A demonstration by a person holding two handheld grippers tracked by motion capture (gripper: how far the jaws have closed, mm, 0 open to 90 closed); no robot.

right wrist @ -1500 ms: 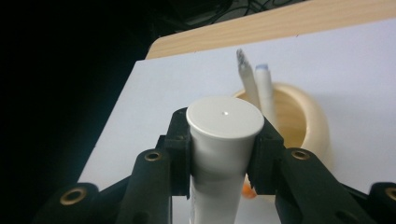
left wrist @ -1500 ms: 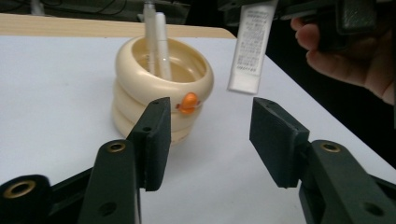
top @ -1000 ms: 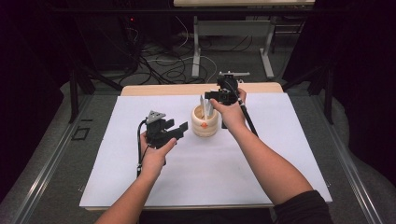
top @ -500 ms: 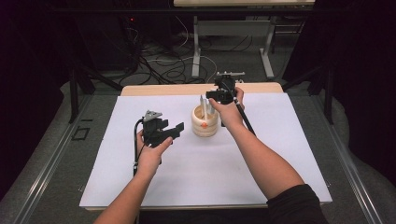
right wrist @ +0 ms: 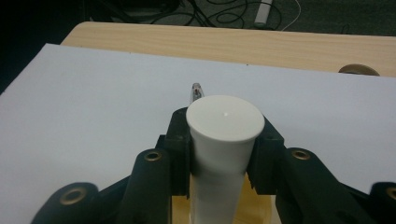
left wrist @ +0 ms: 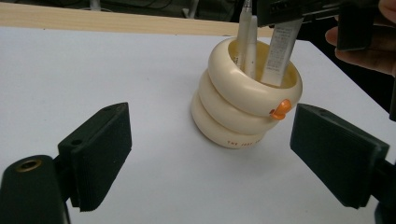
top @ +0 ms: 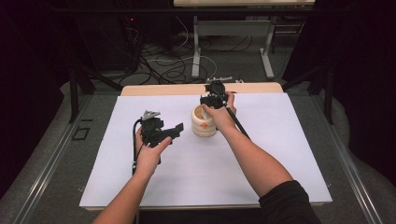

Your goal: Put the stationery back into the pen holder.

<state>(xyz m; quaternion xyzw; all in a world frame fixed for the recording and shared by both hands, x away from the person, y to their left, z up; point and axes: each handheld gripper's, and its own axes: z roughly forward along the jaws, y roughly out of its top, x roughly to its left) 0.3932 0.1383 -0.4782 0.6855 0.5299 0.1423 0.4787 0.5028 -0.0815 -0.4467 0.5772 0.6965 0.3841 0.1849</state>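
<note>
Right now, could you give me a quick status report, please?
Left hand-held gripper open, jaws just widened, empty. Right hand-held gripper shut on white tube, lowering it into cream holder. Nothing in the way.

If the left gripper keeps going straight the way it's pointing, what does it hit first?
Most likely the cream ringed holder, which sits straight ahead between the open jaws of the left gripper. Bare white table lies between them; how wide that gap is cannot be judged.

Left gripper (top: 173,132) just opened wide, right gripper (top: 208,99) clamped
</note>
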